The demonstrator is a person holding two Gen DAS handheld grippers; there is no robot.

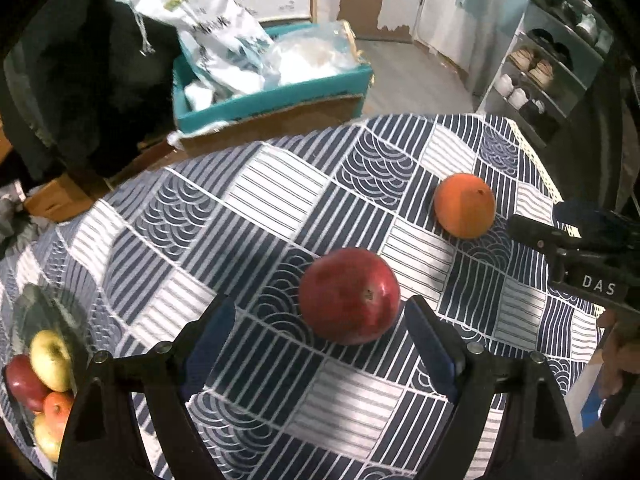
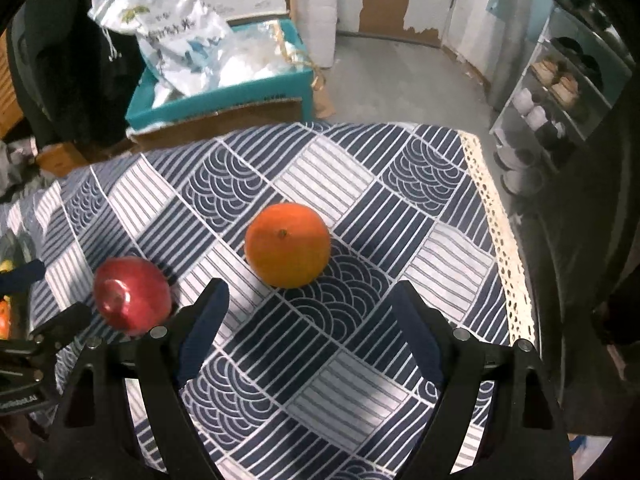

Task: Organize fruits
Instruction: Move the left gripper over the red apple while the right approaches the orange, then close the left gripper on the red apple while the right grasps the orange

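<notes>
Your left gripper (image 1: 316, 344) is hanging over the worktop (image 1: 256, 184) with its jaws apart and nothing between the pads; the apple (image 1: 349, 295) is sitting just ahead of them, off toward the right-hand finger, so you are likely lining up to straddle it. Your right gripper (image 2: 306, 328) is doing the same, jaws apart and empty, with the orange (image 2: 287, 245) lying ahead and roughly centred, which looks like the easier approach. Both fruits are resting loose on the patterned cloth, well apart from each other. At the left edge a bowl (image 1: 28, 308) is already holding several fruits, probably where these two are going.
</notes>
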